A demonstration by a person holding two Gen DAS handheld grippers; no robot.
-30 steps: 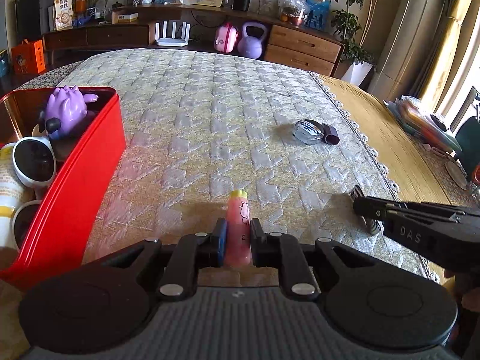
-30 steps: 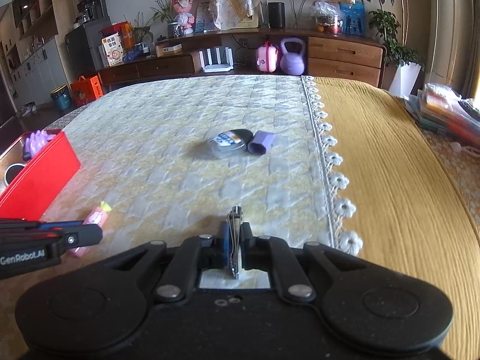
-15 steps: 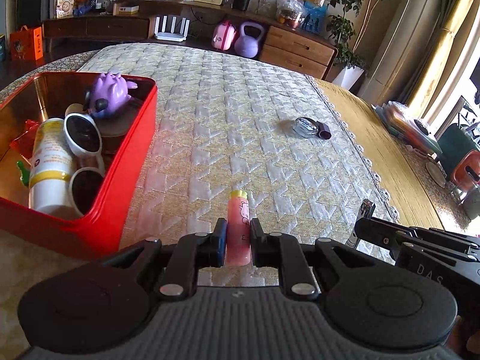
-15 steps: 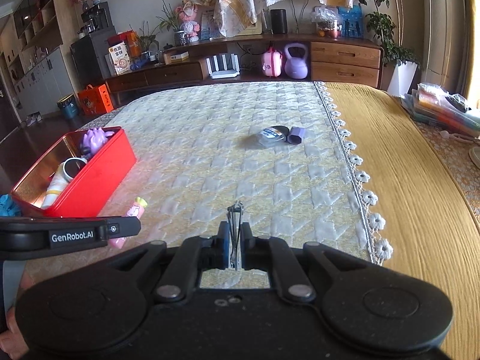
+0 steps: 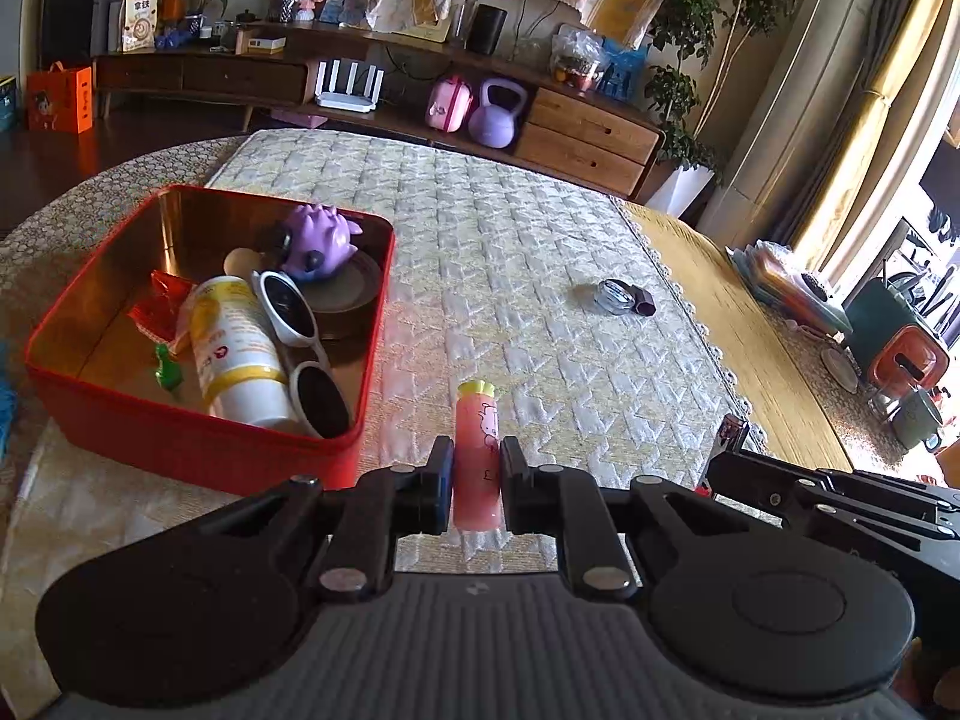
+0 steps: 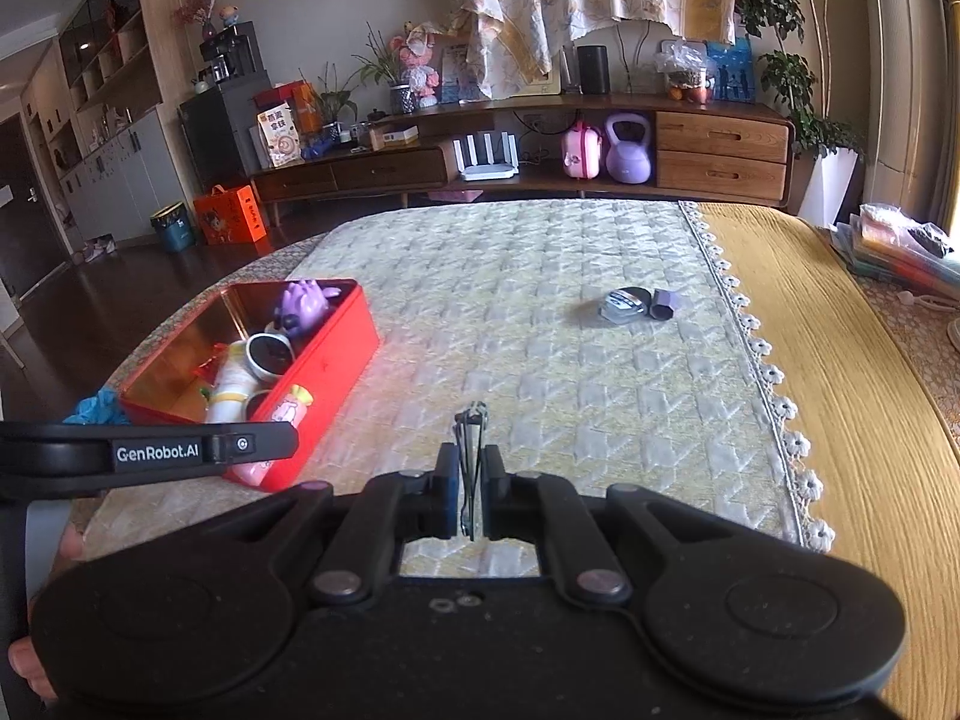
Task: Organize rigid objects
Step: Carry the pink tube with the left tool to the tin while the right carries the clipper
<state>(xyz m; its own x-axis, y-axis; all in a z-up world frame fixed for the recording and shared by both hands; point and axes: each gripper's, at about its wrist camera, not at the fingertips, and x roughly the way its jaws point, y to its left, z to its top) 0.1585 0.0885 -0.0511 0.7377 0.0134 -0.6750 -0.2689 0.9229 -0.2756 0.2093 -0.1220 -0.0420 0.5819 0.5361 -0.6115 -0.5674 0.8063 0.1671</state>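
Transport is in hand: left tool (image 5: 471, 480) grips a pink tube (image 5: 476, 450), right tool (image 6: 471, 489) pinches nail clippers (image 6: 471, 468). Next, probably, carry both left over the red box (image 5: 180, 438) and release.

Both grippers raised since 1.0 s ago. Left gripper (image 5: 474, 480), clamped on the pink plastic tube with yellow cap (image 5: 476, 450), lifted off the cream quilted cloth (image 5: 540, 276); tube now airborne, near right of the red rectangular metal tin (image 5: 180, 438). Right gripper (image 6: 471, 492) lifted the thin metal nail clipper (image 6: 470, 468) likewise. Tin interior now fully in the left wrist view.
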